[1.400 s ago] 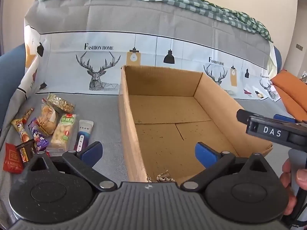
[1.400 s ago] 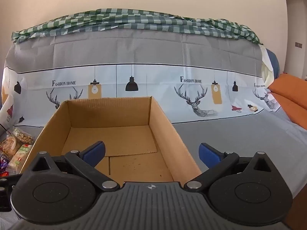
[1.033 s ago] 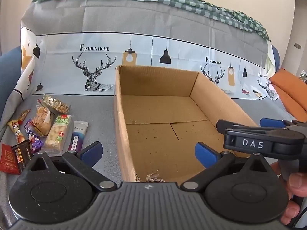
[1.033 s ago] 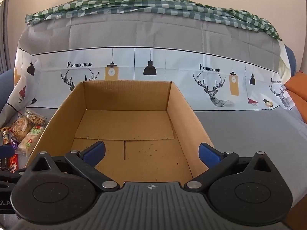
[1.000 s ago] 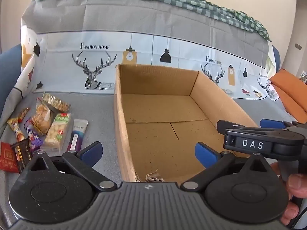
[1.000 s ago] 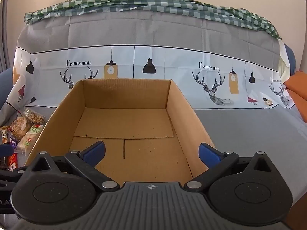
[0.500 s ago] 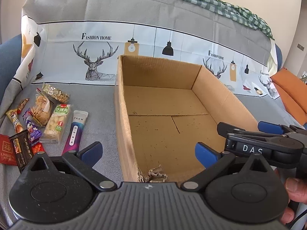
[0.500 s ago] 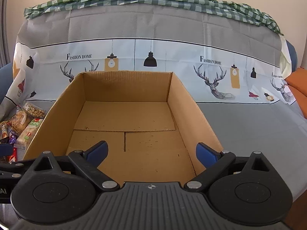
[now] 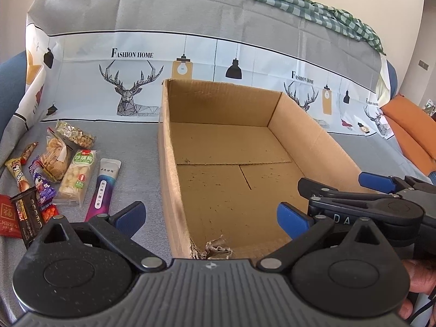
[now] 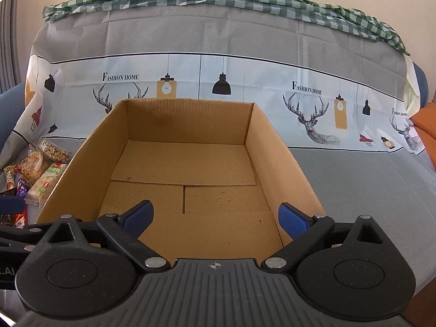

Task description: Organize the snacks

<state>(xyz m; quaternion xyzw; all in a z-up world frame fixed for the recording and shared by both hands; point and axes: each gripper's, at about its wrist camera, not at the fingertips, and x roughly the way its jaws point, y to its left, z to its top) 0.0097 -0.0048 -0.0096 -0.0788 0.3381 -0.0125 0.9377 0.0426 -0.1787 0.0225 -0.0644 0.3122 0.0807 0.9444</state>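
Both hand-held grippers, left [image 9: 209, 215] and right [image 10: 215, 218], hang spread apart and empty above the bare box [image 9: 231, 147]. Snacks [image 9: 54, 169] lie left of it; I'd reach for the outermost purple packet [image 9: 103, 185] first.

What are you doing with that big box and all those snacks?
Someone is about to tidy snacks into the cardboard box. They hold the left hand-held gripper and the right hand-held gripper, both open and holding nothing. The box has nothing in it yet. The snack packets lie in a bunch on the grey cloth to the left of the box.
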